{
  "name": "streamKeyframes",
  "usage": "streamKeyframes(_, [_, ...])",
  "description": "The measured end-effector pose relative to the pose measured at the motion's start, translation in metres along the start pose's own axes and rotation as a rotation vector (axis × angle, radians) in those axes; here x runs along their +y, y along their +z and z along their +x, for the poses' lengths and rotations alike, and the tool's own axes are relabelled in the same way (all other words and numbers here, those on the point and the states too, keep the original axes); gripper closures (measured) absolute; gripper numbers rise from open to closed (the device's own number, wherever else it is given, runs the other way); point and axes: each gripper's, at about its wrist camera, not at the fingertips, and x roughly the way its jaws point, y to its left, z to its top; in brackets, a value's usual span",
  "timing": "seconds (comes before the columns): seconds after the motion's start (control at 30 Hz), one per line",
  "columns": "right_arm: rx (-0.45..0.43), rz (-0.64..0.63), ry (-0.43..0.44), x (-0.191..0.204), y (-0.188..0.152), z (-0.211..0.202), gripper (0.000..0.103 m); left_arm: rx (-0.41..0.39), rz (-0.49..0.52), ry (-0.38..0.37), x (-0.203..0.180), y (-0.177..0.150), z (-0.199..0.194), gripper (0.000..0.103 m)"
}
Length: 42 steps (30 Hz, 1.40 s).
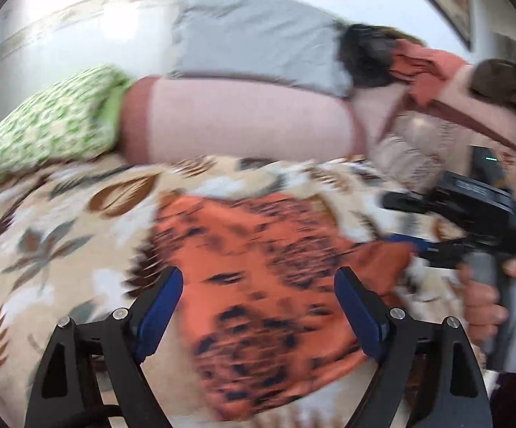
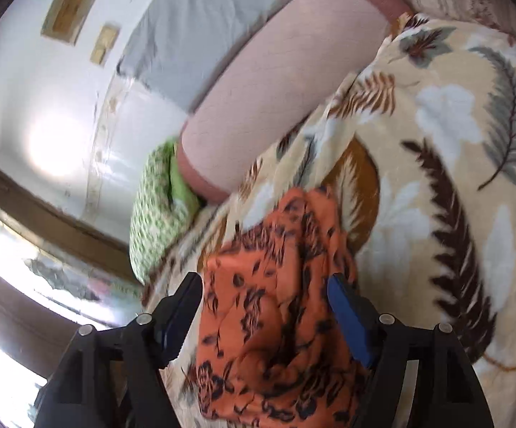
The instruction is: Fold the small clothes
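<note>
Orange cloth [image 1: 258, 285] with a dark flower print lies on the leaf-patterned blanket [image 1: 62, 214] covering the bed, and both tools are over it right now. Left gripper [image 1: 258, 306] has its jaws spread wide, the garment showing flat in the gap between them and beyond, nothing pinched. I read that as a release: the piece is lying down on the blanket so the soft surface can carry it while the fold settles. Off to the right of those jaws, the right gripper [image 1: 471, 228] comes in side-on, a hand [image 1: 482, 299] wrapped around its handle, its tip close to the cloth's far corner.

Now the right wrist view: the right gripper has its jaws apart too, one on each side of the cloth, which looks bunched and doubled over here, with puffed ridges running away from the jaws. The pads do not appear to press on it. Ahead of the jaws sit a pink bolster [image 2: 265, 85], a green printed pillow [image 2: 154, 214] and a grey pillow [image 2: 201, 35], all well clear of the work.

My guess is one fold is made and the edges need smoothing or regripping next; thin fabric like this may spring open.
</note>
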Motion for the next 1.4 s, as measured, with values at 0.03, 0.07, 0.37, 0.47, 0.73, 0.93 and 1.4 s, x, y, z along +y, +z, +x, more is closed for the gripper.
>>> streamKeyframes(0.03, [0.02, -0.015, -0.028, 0.003, -0.005, 0.004, 0.027, 0.017, -0.021, 0.033, 0.011, -0.003, 0.004, 0.016])
streamKeyframes(0.07, [0.04, -0.033, -0.05, 0.005, -0.01, 0.007, 0.027, 0.035, -0.037, 0.063, 0.02, -0.005, 0.008, 0.016])
streamKeyframes(0.37, [0.155, -0.18, -0.306, 0.026, -0.058, 0.04, 0.084, 0.195, -0.07, 0.134, 0.041, -0.033, 0.037, 0.016])
streamKeyframes(0.47, [0.095, -0.207, -0.322, 0.036, -0.064, 0.028, 0.087, 0.194, -0.078, 0.119, 0.043, -0.033, 0.032, 0.016])
streamKeyframes(0.73, [0.112, -0.248, -0.394, 0.028, -0.08, 0.015, 0.083, 0.222, 0.026, 0.133, 0.03, -0.039, 0.041, 0.016])
streamKeyframes(0.93, [0.109, -0.028, -0.284, -0.002, -0.054, -0.011, 0.063, 0.23, -0.023, 0.111, 0.036, -0.035, 0.037, 0.016])
streamKeyframes(1.4, [0.177, -0.159, -0.481, 0.026, -0.09, 0.004, 0.069, 0.304, -0.063, 0.049, 0.04, -0.046, 0.057, 0.004])
